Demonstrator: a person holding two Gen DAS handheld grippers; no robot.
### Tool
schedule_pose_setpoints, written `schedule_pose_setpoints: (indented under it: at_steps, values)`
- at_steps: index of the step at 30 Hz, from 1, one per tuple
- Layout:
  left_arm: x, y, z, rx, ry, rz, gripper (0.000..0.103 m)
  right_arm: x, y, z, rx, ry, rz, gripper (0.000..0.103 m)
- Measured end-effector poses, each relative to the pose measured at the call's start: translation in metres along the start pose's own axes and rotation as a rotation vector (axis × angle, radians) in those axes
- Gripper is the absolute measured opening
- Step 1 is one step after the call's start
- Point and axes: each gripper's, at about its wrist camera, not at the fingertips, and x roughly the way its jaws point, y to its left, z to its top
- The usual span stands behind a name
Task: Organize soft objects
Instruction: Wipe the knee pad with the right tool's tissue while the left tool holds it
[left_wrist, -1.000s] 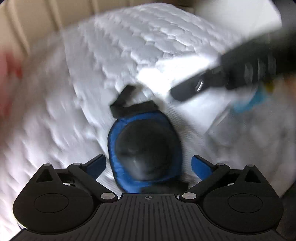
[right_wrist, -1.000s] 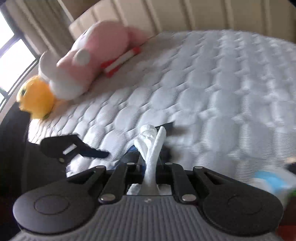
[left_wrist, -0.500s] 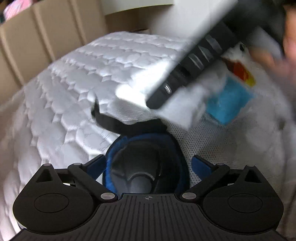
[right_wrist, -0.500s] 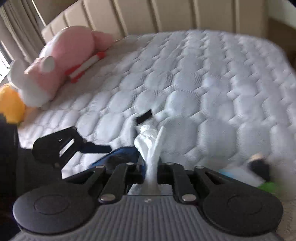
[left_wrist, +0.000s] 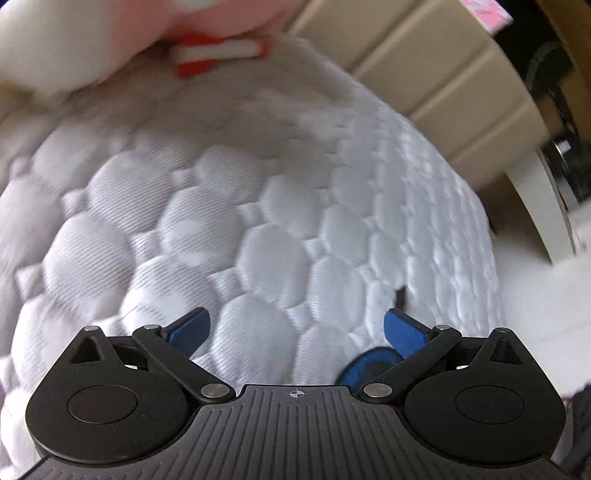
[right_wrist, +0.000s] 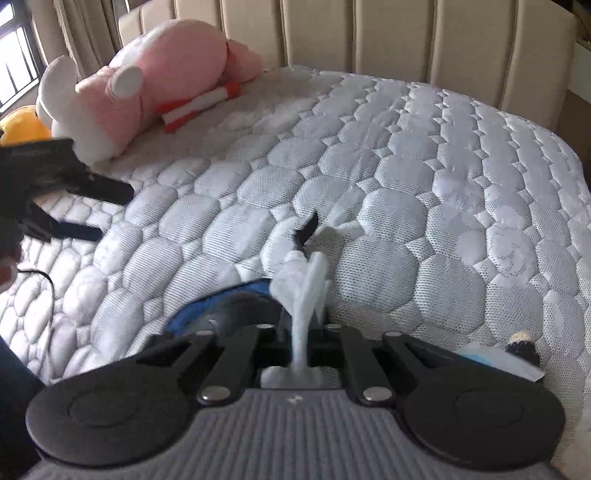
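Note:
A blue and black knee pad (right_wrist: 229, 306) lies on the bed, half tucked under a lifted fold of the white quilted cover (right_wrist: 303, 288). My right gripper (right_wrist: 304, 317) is shut on that fold. A black strap (right_wrist: 306, 230) pokes out just beyond it. My left gripper (left_wrist: 295, 325) is open with nothing between its blue pads (left_wrist: 192, 325), and only an edge of the knee pad (left_wrist: 369, 365) shows at its lower right. In the right wrist view the left gripper (right_wrist: 114, 212) hovers at the left, near a big pink plush (right_wrist: 166, 74).
The pink plush (left_wrist: 147, 33) with a red-and-white striped band (right_wrist: 199, 103) lies by the beige padded headboard (right_wrist: 369, 33). A yellow plush (right_wrist: 22, 122) sits behind it. A small blue-and-white soft item (right_wrist: 517, 347) rests at the bed's right edge.
My left gripper has swung away from over the knee pad toward the pink plush, staying open. The right gripper has kept its hold on the white fold.

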Motion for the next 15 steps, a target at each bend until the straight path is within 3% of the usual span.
schedule_pose_setpoints:
  at_steps: [3,5,6,10,15]
  values:
    - [0.005,0.003,0.002,-0.029,0.02,-0.008,0.102,-0.002,0.01,0.003,0.091,0.005,0.226,0.007]
    - [0.014,0.0,0.004,-0.025,0.044,-0.01,0.103,0.002,0.022,0.002,0.104,0.035,0.322,0.007]
    - [0.018,-0.001,0.004,-0.021,0.059,-0.014,0.103,0.007,0.03,-0.002,0.087,0.061,0.33,0.007]
    - [0.02,0.011,-0.003,-0.018,0.118,-0.029,0.103,0.029,0.057,-0.021,-0.066,0.163,0.229,0.007]
    - [0.022,0.016,-0.005,-0.046,0.126,-0.019,0.103,0.016,0.036,0.001,-0.018,0.069,0.164,0.007]
